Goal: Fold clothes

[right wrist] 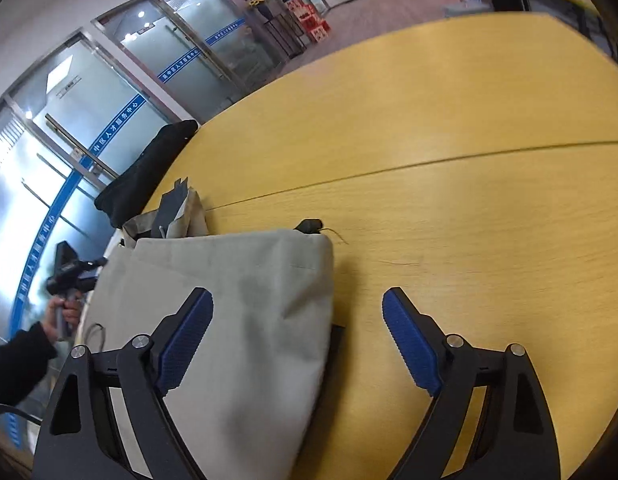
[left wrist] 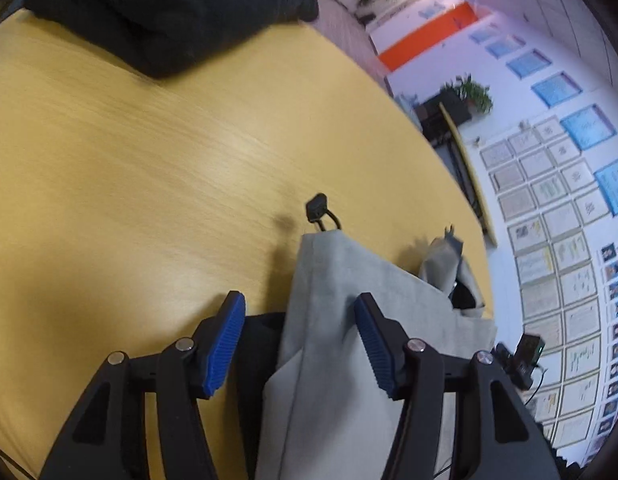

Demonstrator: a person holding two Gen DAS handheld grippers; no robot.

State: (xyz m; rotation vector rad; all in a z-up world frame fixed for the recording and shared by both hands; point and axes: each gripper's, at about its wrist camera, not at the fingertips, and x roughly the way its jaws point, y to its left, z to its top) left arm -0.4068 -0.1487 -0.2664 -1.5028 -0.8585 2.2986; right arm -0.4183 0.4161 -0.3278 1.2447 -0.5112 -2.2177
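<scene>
A folded grey garment (left wrist: 337, 276) lies near the table's edge, with a black cord toggle (left wrist: 317, 207) sticking out at its far corner. My left gripper (left wrist: 301, 340) hovers open just above it, its right blue pad (left wrist: 375, 346) over the cloth and nothing held. In the right wrist view the same grey garment (right wrist: 253, 288) sits low and left. My right gripper (right wrist: 299, 342) is open too, its left pad (right wrist: 185, 340) over the cloth and its right pad (right wrist: 413, 346) over bare wood. A rumpled grey part (left wrist: 443, 264) stands up at the garment's far side.
A black garment (left wrist: 169, 12) is heaped at the far end of the yellow wooden table (left wrist: 149, 160), and also shows hanging over the table's edge (right wrist: 145, 172). A seam (right wrist: 429, 164) crosses the tabletop. A sleeved hand (right wrist: 63, 318) holds a black device off the table's left edge.
</scene>
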